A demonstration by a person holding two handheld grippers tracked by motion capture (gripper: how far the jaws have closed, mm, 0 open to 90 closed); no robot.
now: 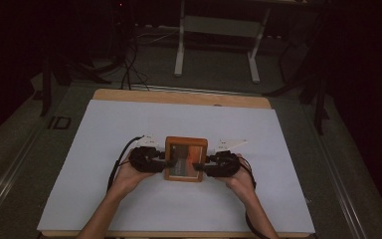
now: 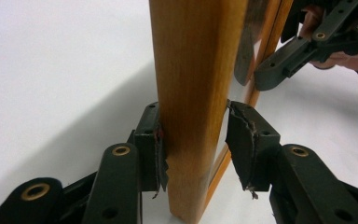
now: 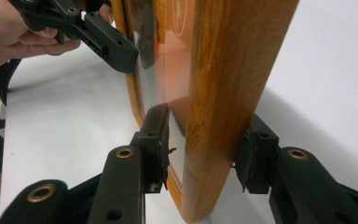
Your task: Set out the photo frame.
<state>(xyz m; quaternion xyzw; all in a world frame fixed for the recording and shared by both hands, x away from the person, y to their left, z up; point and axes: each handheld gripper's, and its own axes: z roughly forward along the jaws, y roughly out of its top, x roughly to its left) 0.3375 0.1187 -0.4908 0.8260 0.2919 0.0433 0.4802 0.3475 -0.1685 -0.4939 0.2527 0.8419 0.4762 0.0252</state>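
Observation:
A small wooden picture frame [image 1: 186, 159] with a glass front sits at the middle of the white sheet, held between both grippers. My left gripper [image 1: 165, 163] grips its left edge and my right gripper [image 1: 200, 167] its right edge. In the left gripper view my left gripper [image 2: 193, 140] has a pad on each side of the frame's wooden rim [image 2: 196, 70]. In the right gripper view my right gripper [image 3: 203, 149] clamps the frame's other rim [image 3: 228, 84], one pad on the glass side and one on the back. I cannot tell whether the frame rests on the sheet.
The white sheet [image 1: 129, 124] covers most of a wooden table [image 1: 179, 95]. Beyond the table's far edge stand the white legs of another table [image 1: 180, 45], with cables on the dark floor. The person's forearms enter from the bottom edge.

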